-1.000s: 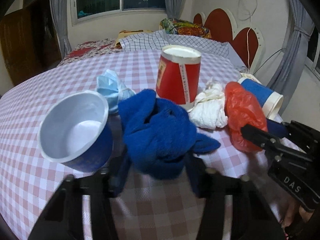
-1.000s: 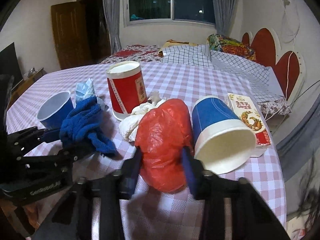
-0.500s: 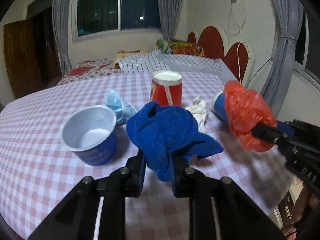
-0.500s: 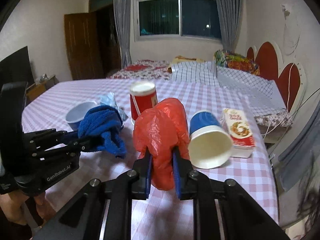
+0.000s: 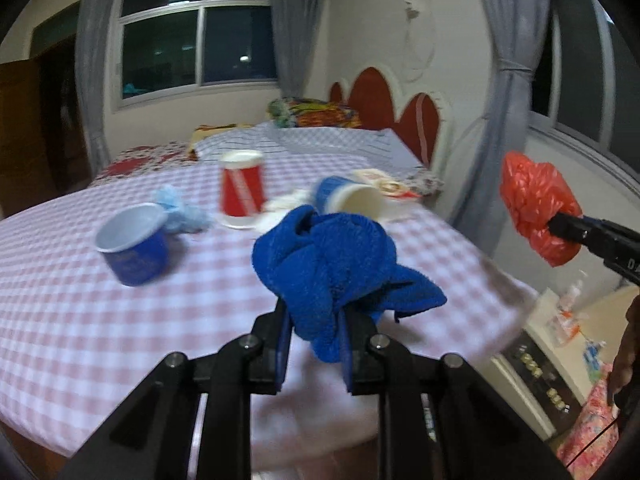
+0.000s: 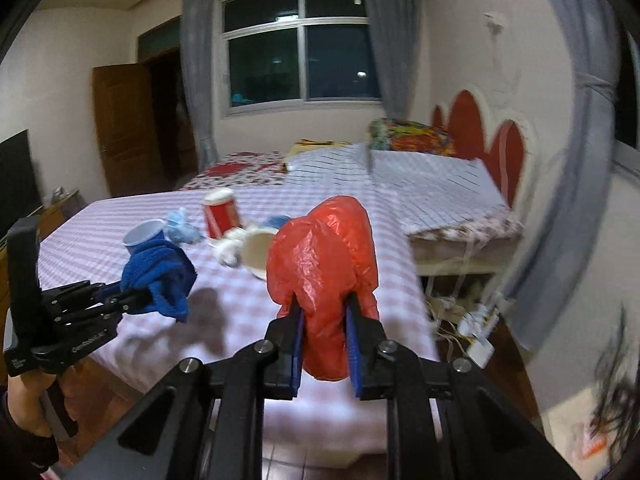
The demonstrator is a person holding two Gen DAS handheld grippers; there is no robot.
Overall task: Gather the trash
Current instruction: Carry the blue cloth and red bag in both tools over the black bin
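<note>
Behind everything stands a bedroom: a dark window (image 6: 300,44) with grey curtains, a bed (image 6: 400,176) with a red scalloped headboard (image 6: 480,128), and a brown door (image 6: 124,128) at the left; nearer the cameras lies a table (image 5: 80,320) under a pink-and-white checked cloth.

Clear of the table's near edge, the left gripper (image 5: 316,340) has its fingers pressed hard onto a crumpled blue cloth (image 5: 328,268), which bulges above them and droops a corner to the right; in the right wrist view the same cloth (image 6: 160,280) hangs over the table's near left part, with a hand (image 6: 24,412) on the handle below. The right gripper (image 6: 324,340) pinches a scrunched red plastic bag (image 6: 324,264) between its blue pads, held past the table's near right corner (the floor shows beneath it); from the left wrist camera the bag (image 5: 536,212) sits well right of the table's right edge.

On the cloth, toward the far edge: an upturned red cup (image 5: 242,190); a blue cup (image 5: 132,244) tilted on its side toward the left edge; a pale blue crumpled wad (image 5: 180,212) between the two; a blue paper cup (image 5: 352,200) lying with its mouth toward the camera near the right edge; white tissue (image 5: 280,208) just beside it; a printed packet (image 5: 384,186) at the far right corner, blurred.
</note>
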